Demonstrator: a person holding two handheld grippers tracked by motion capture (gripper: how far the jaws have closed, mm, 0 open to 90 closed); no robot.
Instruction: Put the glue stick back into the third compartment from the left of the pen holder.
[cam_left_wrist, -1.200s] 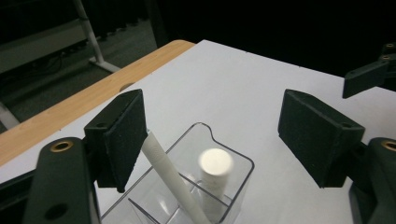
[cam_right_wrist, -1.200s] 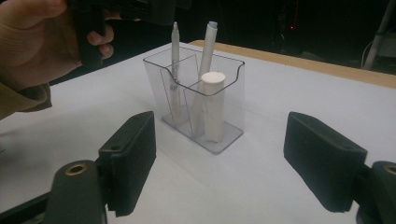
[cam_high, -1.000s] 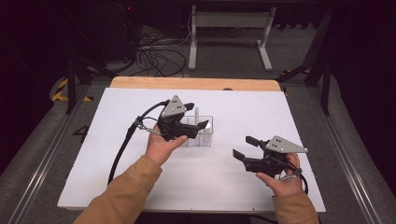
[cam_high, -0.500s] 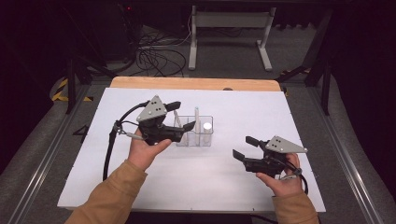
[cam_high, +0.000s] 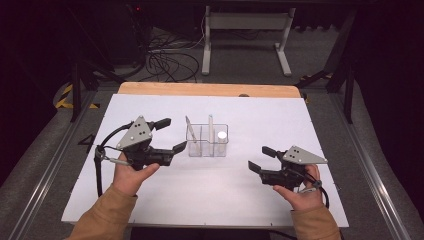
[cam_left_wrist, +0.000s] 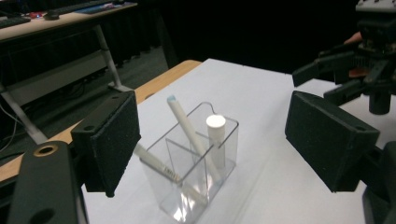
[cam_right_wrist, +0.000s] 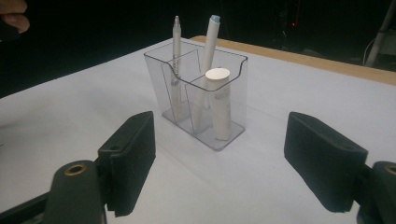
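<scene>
The right gripper (cam_high: 256, 159) sits nearest, at the front right of the white table (cam_high: 250, 200), held in the person's right hand (cam_high: 300, 192). Its claw is released: the two pads stand wide apart with bare table between them, aimed toward the table's middle. It rests where it did a second ago.

The left gripper (cam_high: 172, 134) lies a little farther in, at the left, in the left hand (cam_high: 130, 175). Its claw is also released and grasps nothing; the jaws have just been opening. A second ago this gripper hung right at the clear organizer; now it has drawn away to the left, so its tips stand just beside the box without touching it.

Beyond both, near the table's centre, stands the clear organizer (cam_high: 207, 142), a see-through box split into compartments, its long side running left to right across the table. In the right gripper view, a slim pen (cam_right_wrist: 175, 60) stands almost upright in the far left compartment, tip up. A white marker with a pale blue end (cam_right_wrist: 208, 60) leans with that end highest, its long axis tilted slightly. A short white tube (cam_right_wrist: 219, 102) stands upright in the near right compartment, flat cap upward. The organizer has not shifted.
</scene>
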